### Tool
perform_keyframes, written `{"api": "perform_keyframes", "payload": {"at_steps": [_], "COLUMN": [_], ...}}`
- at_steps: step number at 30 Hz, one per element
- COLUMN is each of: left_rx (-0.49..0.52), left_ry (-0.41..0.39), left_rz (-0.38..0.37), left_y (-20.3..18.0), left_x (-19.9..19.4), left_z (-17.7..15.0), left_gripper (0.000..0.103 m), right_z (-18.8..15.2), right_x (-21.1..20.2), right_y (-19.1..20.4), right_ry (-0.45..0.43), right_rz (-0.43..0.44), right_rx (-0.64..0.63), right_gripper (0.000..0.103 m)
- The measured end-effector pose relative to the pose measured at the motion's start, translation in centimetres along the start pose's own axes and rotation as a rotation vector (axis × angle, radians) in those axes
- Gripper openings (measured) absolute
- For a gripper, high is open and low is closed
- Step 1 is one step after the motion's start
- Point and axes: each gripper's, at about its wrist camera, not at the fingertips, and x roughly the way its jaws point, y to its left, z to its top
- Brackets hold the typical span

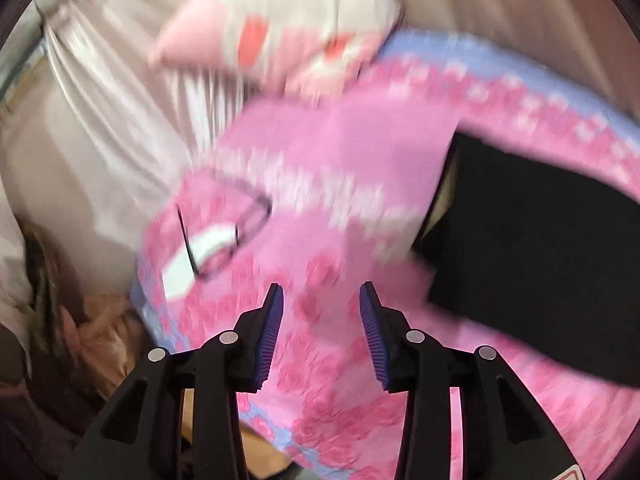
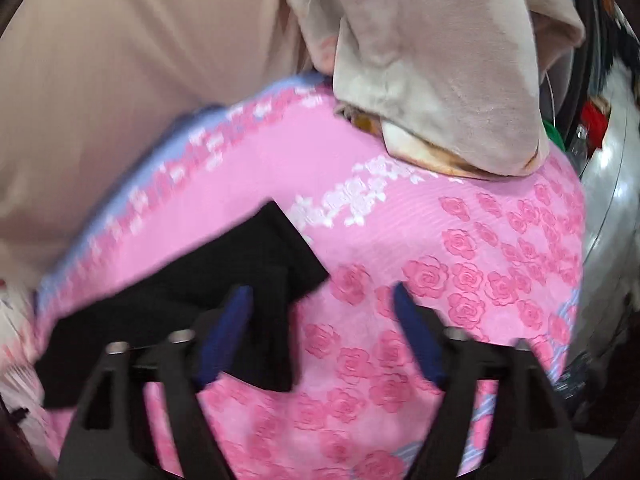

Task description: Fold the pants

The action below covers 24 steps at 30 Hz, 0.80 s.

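No writing or label reads clearly in either view; both are smeared with blur. My left gripper (image 1: 321, 296) hangs over the pink rose-printed bedspread (image 1: 320, 148) with its blue-padded fingers (image 1: 272, 332) a little apart, and nothing sits between them. The black pants (image 1: 532, 256) lie folded on the bedspread, to the right of that gripper and apart from it. At the far side, a white and pink pillow (image 1: 280, 28) rests against the spread's blue edge.

My right gripper (image 2: 322, 300) has its fingers (image 2: 416, 336) spread wide, gripping nothing. In this view the pants (image 2: 192, 284) lie at the near left, and the left finger stands in front of their edge; whether it touches the cloth I cannot tell. A beige cloth (image 2: 440, 64) is heaped at the far right of the bedspread (image 2: 440, 248).
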Motion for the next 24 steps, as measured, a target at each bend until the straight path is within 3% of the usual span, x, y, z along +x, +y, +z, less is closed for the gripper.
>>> {"api": "perform_keyframes", "payload": {"at_steps": [3, 6, 7, 8, 10, 13, 16, 17, 18, 19, 20, 21, 22, 24], "left_rx": [0.086, 0.191, 0.227, 0.254, 0.305, 0.365, 0.379, 0.392, 0.404, 0.419, 0.426, 0.441, 0.458, 0.468], "left_ry": [-0.149, -0.266, -0.291, -0.301, -0.317, -0.301, -0.278, -0.278, -0.272, -0.267, -0.266, -0.265, -0.262, -0.234], "left_rz": [0.012, -0.080, -0.130, -0.171, -0.239, -0.325, -0.391, -0.399, -0.404, -0.415, -0.414, -0.398, -0.373, -0.344], "left_y": [-4.3, -10.5, -13.0, -15.0, -18.8, -23.4, -25.8, -26.6, -27.2, -27.6, -28.2, -28.7, -29.3, -29.7], "left_x": [-4.6, -9.3, -10.9, -12.3, -14.3, -16.5, -18.2, -18.6, -18.9, -18.9, -19.1, -19.0, -19.0, -18.4], "left_z": [1.2, 1.0, 0.5, 0.0, -1.2, -3.3, -4.9, -5.5, -6.1, -6.7, -7.3, -7.9, -8.4, -9.0], "left_gripper": [0.062, 0.065, 0.068, 0.071, 0.074, 0.075, 0.075, 0.076, 0.077, 0.078, 0.078, 0.078, 0.078, 0.078], "right_z": [1.6, 1.6, 1.3, 0.9, 0.2, 1.9, 7.1, 7.9, 8.3, 8.2, 7.9, 7.4, 6.6, 5.5], "right_x": [2.9, 6.2, 7.8, 8.7, 9.4, 6.7, -0.4, -1.2, -1.0, 0.5, 2.0, 4.3, 7.1, 9.0], "right_y": [1.1, 1.6, 2.3, 3.1, 4.9, 8.9, 12.2, 12.6, 12.8, 12.3, 11.4, 9.8, 7.2, 3.4], "right_ry": [0.090, 0.169, 0.217, 0.249, 0.274, 0.170, -0.090, -0.120, -0.118, -0.091, -0.071, -0.036, 0.031, 0.122], "right_rz": [0.067, 0.036, 0.047, 0.050, 0.031, 0.013, 0.070, 0.060, 0.049, 0.003, -0.055, -0.137, -0.234, -0.269], "right_rx": [0.035, 0.016, -0.011, -0.058, -0.154, -0.314, -0.414, -0.459, -0.516, -0.579, -0.603, -0.603, -0.569, -0.464], "right_gripper": [0.079, 0.076, 0.059, 0.033, 0.009, 0.008, 0.008, 0.011, 0.014, 0.025, 0.054, 0.071, 0.073, 0.059]}}
